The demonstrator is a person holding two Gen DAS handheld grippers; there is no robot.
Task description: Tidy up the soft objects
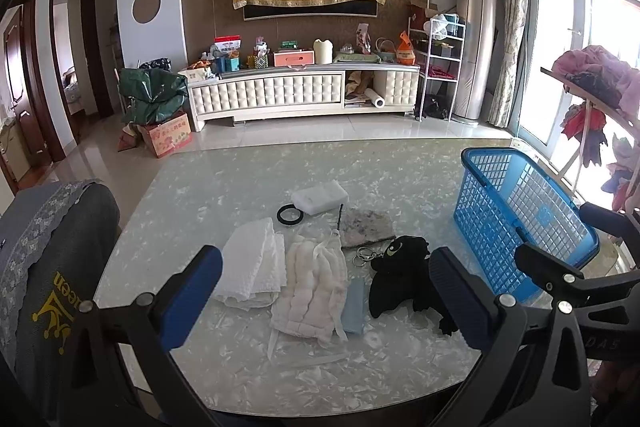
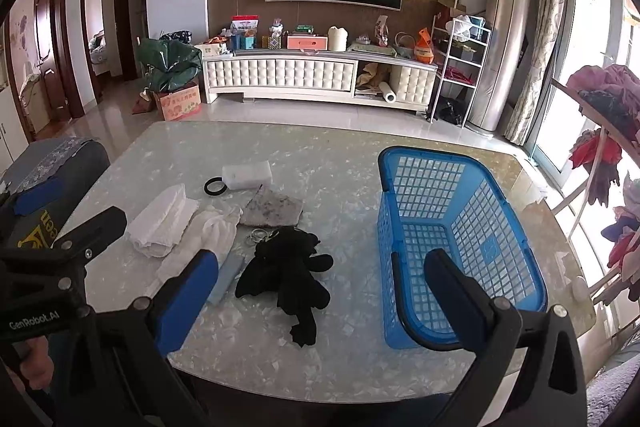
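Note:
On the marble table (image 1: 240, 187) lie a folded white towel (image 1: 252, 267), a cream quilted cloth (image 1: 316, 287), a light blue cloth (image 1: 354, 307), a black plush toy (image 1: 404, 275) with key rings, a grey-pink rag (image 1: 366, 227), a white sponge block (image 1: 320, 197) and a black ring (image 1: 290, 215). An empty blue basket (image 2: 460, 235) stands at the right. My left gripper (image 1: 328, 291) is open above the near edge, over the cloths. My right gripper (image 2: 324, 295) is open, between the plush toy (image 2: 288, 267) and the basket.
A grey chair back (image 1: 52, 267) with yellow print stands at the table's left. A clothes rack (image 2: 608, 147) with garments stands at the right by the window. A TV cabinet (image 1: 304, 91) is across the tiled floor.

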